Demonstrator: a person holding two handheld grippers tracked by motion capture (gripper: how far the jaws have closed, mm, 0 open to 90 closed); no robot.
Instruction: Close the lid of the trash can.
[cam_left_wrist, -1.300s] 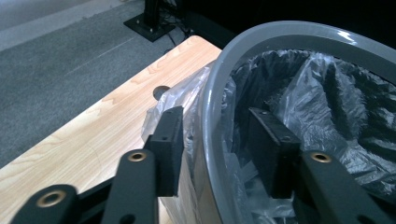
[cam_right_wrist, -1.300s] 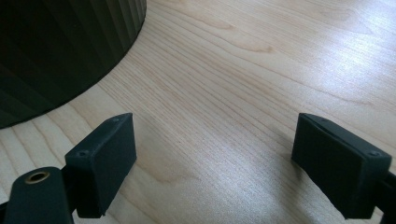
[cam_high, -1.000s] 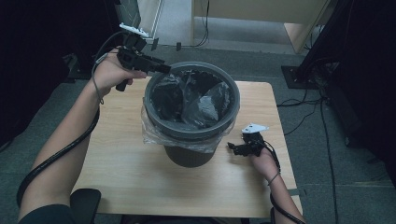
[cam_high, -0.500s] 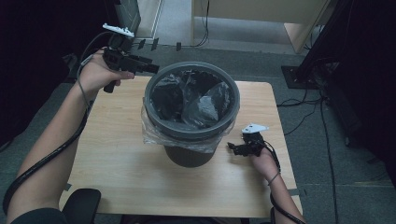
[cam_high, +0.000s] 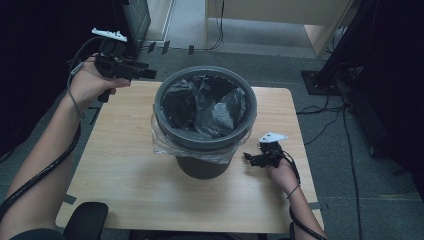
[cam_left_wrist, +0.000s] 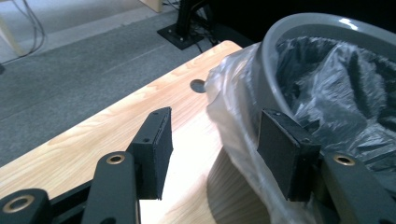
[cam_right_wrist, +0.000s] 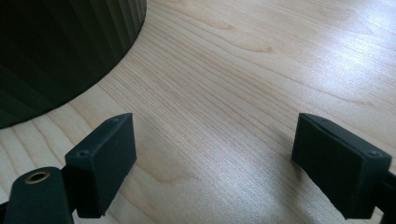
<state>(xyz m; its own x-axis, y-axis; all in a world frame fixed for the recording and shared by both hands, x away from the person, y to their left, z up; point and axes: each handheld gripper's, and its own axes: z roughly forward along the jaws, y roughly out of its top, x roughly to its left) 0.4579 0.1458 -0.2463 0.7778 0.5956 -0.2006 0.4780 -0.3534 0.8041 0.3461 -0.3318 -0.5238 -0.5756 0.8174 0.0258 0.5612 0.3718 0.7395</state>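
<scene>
Pale wood grain runs across the table (cam_high: 125, 165), the largest thing here, and it sits as it did a second ago, as does the grey bin (cam_high: 205, 122) standing upright near its middle. The bin has not shifted between the earlier high views and this one; its ribbed dark wall (cam_right_wrist: 60, 51) rises at the left of the right gripper view. Inside the bin is a black plastic liner (cam_high: 207, 107), crumpled against the walls, and a clear plastic bag (cam_high: 165, 145) is folded out over the rim and hangs down the outside as a loose skirt; whether anything lies under the liner cannot be told. The one change is the left gripper (cam_high: 147, 74): a second ago it was close over the bin's far left rim, and now it has drawn away to the left and hangs above the table's far left corner, apart from the rim. Its jaws have just been opening and stand apart with nothing between them; in the left gripper view (cam_left_wrist: 212, 149) the clear bag and grey rim lie just beyond the right-hand jaw. The right gripper (cam_high: 248, 159) has kept its place low on the table just right of the bin's base, jaws wide apart over bare wood (cam_right_wrist: 212, 158), gripping nothing.
</scene>
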